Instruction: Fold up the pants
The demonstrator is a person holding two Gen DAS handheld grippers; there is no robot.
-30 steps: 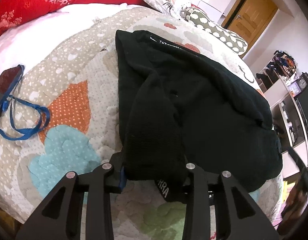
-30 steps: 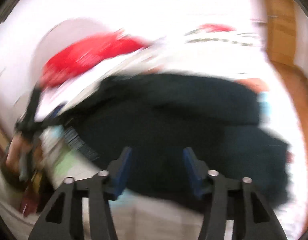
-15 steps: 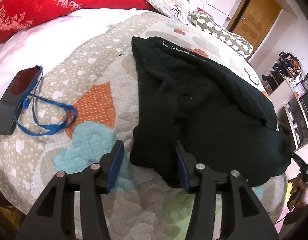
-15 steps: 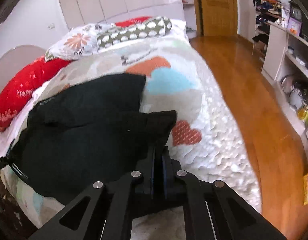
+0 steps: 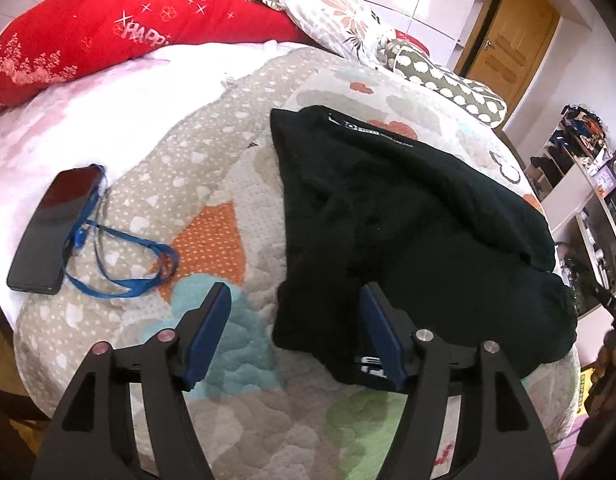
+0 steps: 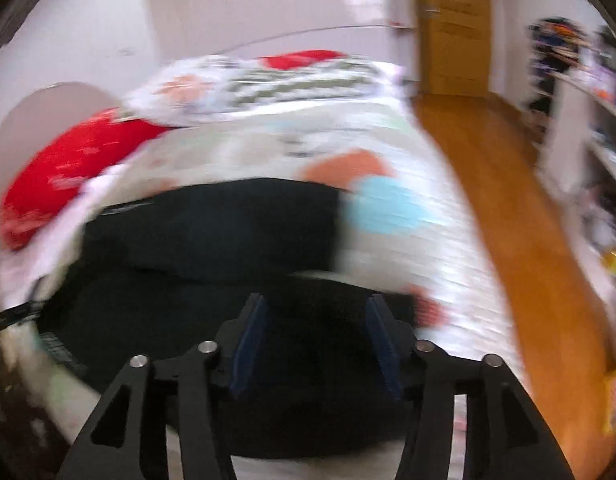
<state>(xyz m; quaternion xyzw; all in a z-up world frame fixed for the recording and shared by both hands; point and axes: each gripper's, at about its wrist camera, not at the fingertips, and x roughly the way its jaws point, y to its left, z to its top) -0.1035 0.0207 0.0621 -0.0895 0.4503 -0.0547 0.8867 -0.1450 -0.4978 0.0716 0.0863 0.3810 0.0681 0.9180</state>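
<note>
The black pants (image 5: 408, 232) lie folded in a heap on the patterned quilt (image 5: 212, 200), reaching toward the bed's near right edge. My left gripper (image 5: 296, 320) is open above the near end of the pants, holding nothing; its right finger overlaps the cloth's edge. In the blurred right wrist view the pants (image 6: 212, 240) fill the lower middle, and my right gripper (image 6: 316, 328) is open over their near edge, empty.
A black phone (image 5: 56, 232) with a blue lanyard (image 5: 124, 264) lies on the bed's left side. A red pillow (image 5: 120, 32) and patterned pillows (image 5: 440, 80) lie at the head. A wooden floor (image 6: 520, 216), door (image 5: 508, 48) and shelves (image 5: 584, 200) are to the right.
My left gripper let go of the pants, opened wider and drew back. My right gripper was shut on the pants' corner half a second ago; now it is open and moving fast.
</note>
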